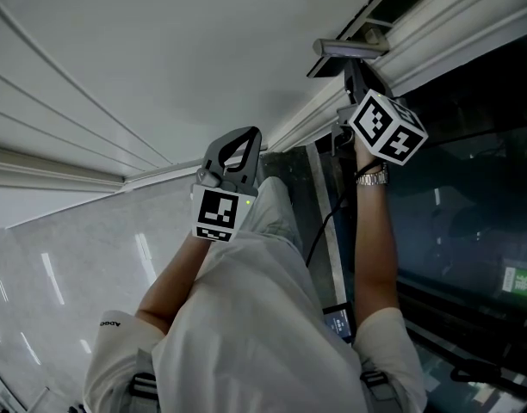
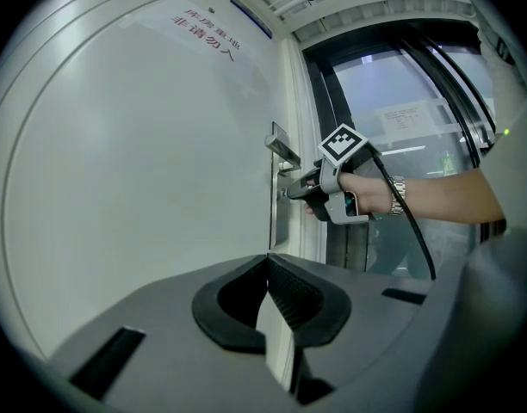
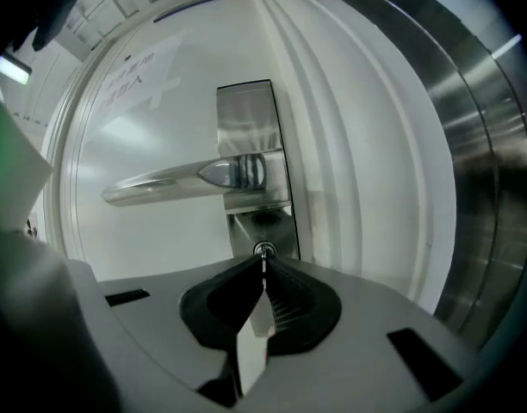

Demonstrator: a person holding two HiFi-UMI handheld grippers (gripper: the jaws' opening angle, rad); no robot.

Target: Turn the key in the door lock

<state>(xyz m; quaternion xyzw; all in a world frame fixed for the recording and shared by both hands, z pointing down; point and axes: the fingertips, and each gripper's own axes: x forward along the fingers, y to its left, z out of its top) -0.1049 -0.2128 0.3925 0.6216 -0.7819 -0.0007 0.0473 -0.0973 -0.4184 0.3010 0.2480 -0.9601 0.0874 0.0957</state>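
Right gripper (image 3: 263,269): jaws pinched narrow on key (image 3: 263,259), seated in lock cylinder (image 3: 264,249) below lever handle (image 3: 173,179). Left gripper (image 2: 268,261): closed, empty, well back from door (image 2: 143,170). Step judged: turning key. Next needed: steady wrist roll, firm pinch, no sideways pull.

White door (image 3: 160,231), red lettering (image 2: 207,31) upper left. Silver handle plate (image 3: 246,114), lever (image 3: 160,181), key (image 3: 263,255). Marker cube (image 1: 386,127): black-white squares; right claw (image 3: 263,265) grey, black pads (image 3: 289,304).
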